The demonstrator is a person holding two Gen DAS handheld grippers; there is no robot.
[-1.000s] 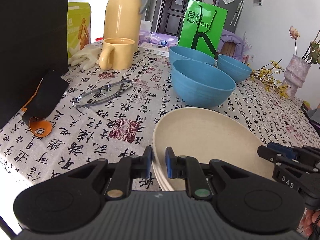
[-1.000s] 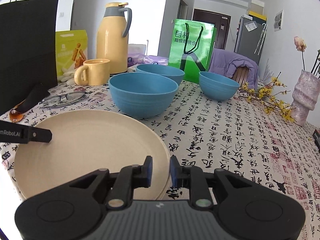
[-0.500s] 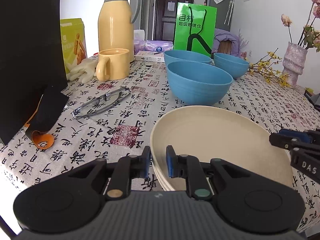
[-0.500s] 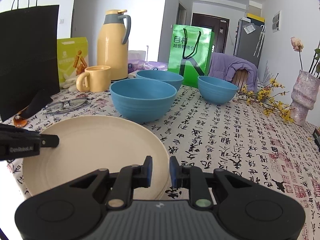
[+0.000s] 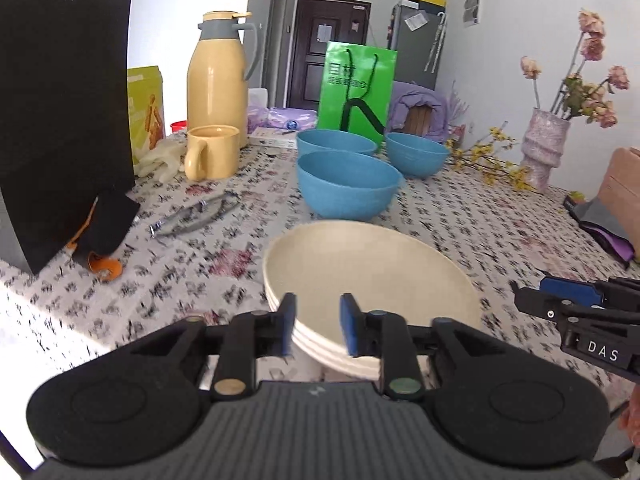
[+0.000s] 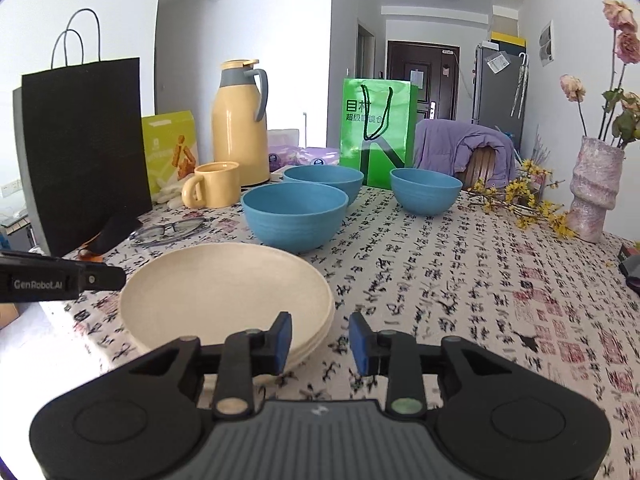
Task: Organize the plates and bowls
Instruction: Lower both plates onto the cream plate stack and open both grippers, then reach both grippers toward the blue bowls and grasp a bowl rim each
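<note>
1. Left gripper: opening, pads clear of plates, nothing gripped.
2. Right gripper: opening, empty, beside the stack's right rim.
3. Plates stacked on table, before three bowls.

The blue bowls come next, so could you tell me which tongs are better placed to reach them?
Probably the right tongs: open and empty, beside the cream plate stack, facing bare cloth towards the nearest blue bowl. The left tongs still straddle the stack's rim.
</note>
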